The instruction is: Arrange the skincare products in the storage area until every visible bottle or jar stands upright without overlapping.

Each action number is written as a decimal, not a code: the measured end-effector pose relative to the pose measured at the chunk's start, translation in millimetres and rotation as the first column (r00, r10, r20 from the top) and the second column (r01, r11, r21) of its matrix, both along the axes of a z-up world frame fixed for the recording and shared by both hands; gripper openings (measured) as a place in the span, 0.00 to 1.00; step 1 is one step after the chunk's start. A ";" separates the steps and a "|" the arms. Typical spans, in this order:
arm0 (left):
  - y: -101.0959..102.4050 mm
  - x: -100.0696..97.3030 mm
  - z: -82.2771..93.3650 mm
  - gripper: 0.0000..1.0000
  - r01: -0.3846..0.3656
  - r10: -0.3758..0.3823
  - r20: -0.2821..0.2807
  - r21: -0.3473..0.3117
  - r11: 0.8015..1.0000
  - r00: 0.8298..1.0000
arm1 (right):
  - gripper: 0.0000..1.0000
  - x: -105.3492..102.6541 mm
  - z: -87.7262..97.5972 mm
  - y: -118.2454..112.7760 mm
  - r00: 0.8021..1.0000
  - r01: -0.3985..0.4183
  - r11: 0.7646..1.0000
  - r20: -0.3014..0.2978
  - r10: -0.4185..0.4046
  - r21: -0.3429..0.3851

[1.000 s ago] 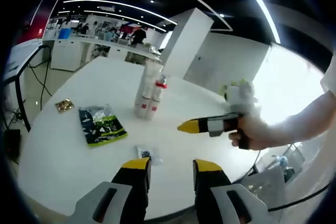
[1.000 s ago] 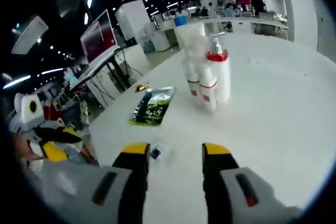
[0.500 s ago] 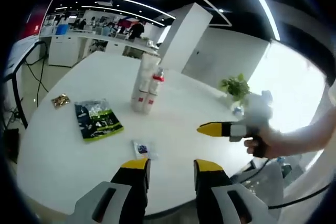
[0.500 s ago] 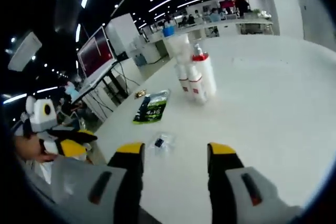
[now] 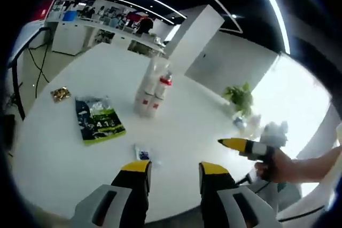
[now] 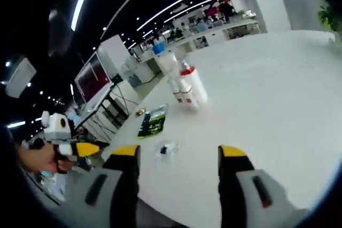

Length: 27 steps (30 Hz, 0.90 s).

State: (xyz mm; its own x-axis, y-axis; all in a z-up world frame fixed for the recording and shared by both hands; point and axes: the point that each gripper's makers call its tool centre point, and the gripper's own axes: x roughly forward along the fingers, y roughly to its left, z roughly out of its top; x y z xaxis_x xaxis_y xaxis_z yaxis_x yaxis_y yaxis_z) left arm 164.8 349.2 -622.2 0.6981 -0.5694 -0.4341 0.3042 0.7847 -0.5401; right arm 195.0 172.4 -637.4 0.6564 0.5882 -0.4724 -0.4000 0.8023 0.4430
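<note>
Your bottles [image 5: 151,90] stand upright in a tight cluster on the white table [image 5: 64,158], at about 12 o'clock from the left gripper [image 5: 172,170] and 11 o'clock from the right gripper [image 6: 179,155]. They seem to touch, but blur hides whether any overlap. Both grippers hover with jaws parted and empty, so judge the arranging done or nearly so; the green packet [image 5: 99,124] and small sachet [image 5: 142,155] lie flat nearby.
</note>
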 end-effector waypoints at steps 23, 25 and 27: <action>68.1 59.5 -59.0 0.40 -0.192 0.199 -0.136 0.060 0.979 0.970 | 0.61 -21.4 13.7 -30.8 0.994 0.107 0.994 0.028 -0.108 0.011; 69.5 61.5 -67.3 0.42 -0.215 0.221 -0.163 0.054 0.975 0.962 | 0.61 -23.8 11.6 -31.1 0.994 0.106 0.994 0.025 -0.106 0.000; 69.7 62.2 -71.2 0.44 -0.221 0.228 -0.174 0.058 0.974 0.958 | 0.61 -24.5 10.6 -31.2 0.994 0.107 0.994 0.023 -0.107 -0.001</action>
